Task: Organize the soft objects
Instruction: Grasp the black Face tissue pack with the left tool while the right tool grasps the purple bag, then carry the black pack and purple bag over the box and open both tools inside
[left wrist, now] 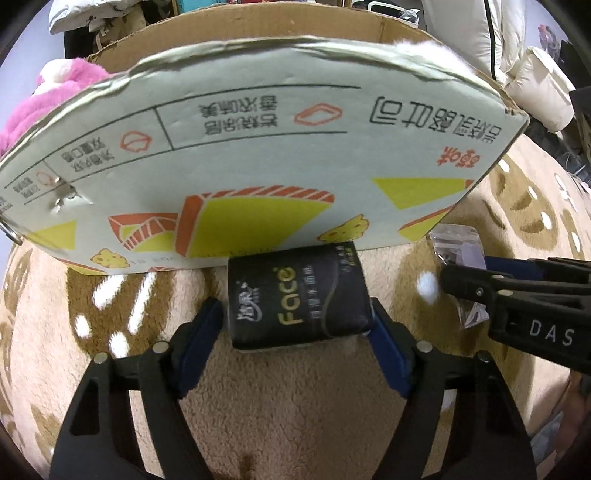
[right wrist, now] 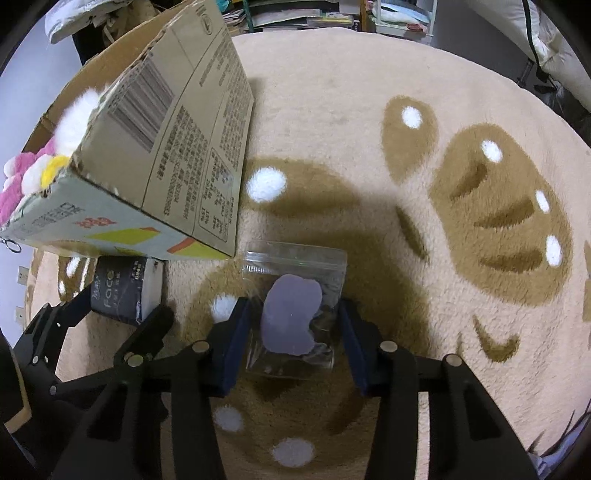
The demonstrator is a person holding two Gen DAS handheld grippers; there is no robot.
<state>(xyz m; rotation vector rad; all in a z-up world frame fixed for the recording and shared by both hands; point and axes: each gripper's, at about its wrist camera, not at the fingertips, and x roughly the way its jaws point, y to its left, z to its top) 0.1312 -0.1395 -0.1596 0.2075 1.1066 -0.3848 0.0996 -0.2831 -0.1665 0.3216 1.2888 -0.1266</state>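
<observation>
Jaws apparently around tissue pack [left wrist: 299, 295], pouch [right wrist: 293, 314]

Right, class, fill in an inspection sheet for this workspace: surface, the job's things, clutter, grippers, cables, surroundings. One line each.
Surface: beige plush rug with brown patches and white dots.
Job's things: black tissue pack against the cardboard box; clear zip bag holding a lilac piece, right of the box; pink plush toy and white fluff inside the box.
Clutter: metal ring at the box's corner.
Grippers: left gripper fingers touching the tissue pack's sides; right gripper fingers either side of the zip bag, contact unclear.
Cables: nothing seen.
Surroundings: white padded jacket and crowded shelves behind the rug.
</observation>
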